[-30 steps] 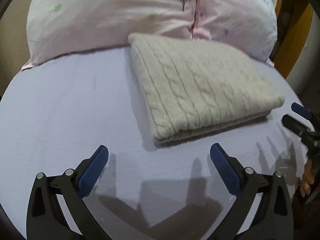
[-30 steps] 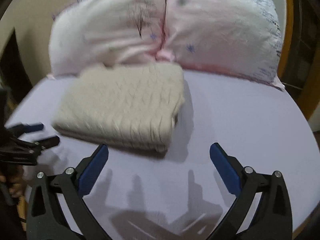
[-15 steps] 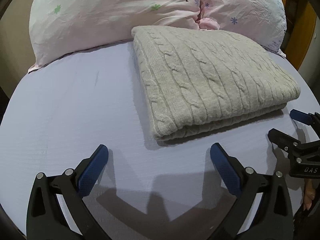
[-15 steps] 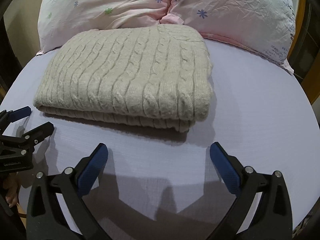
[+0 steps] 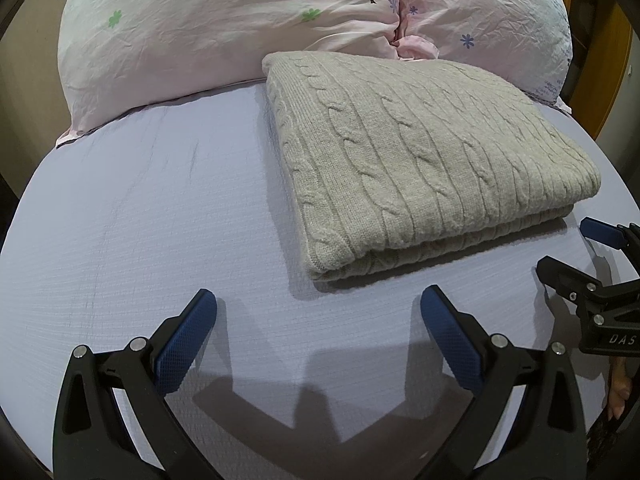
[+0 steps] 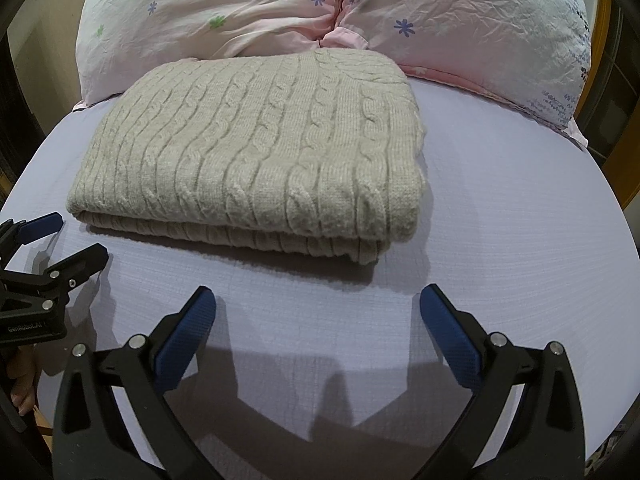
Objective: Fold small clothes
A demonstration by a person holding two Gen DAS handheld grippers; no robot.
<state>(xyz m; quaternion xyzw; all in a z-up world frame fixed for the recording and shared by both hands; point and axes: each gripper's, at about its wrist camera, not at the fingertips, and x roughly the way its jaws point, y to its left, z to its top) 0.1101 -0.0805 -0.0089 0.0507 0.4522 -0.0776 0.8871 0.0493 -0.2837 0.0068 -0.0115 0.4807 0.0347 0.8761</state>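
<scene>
A beige cable-knit sweater (image 5: 420,160) lies folded in a neat rectangle on the lilac bed sheet (image 5: 140,220); it also shows in the right wrist view (image 6: 260,148). My left gripper (image 5: 318,312) is open and empty, hovering over the sheet just in front of the sweater's near left corner. My right gripper (image 6: 318,312) is open and empty, in front of the sweater's near right corner. Each gripper shows at the edge of the other's view: the right one (image 5: 572,250), the left one (image 6: 60,236). Neither touches the sweater.
Two pink flowered pillows (image 5: 224,24) (image 6: 460,28) lie against the head of the bed behind the sweater. The lilac sheet (image 6: 520,220) spreads to both sides of the sweater. A wooden frame (image 5: 616,64) stands at the far right.
Both grippers have moved closer to the sweater, which now fills more of each view. The jaws have stayed open and the sweater has not moved.
</scene>
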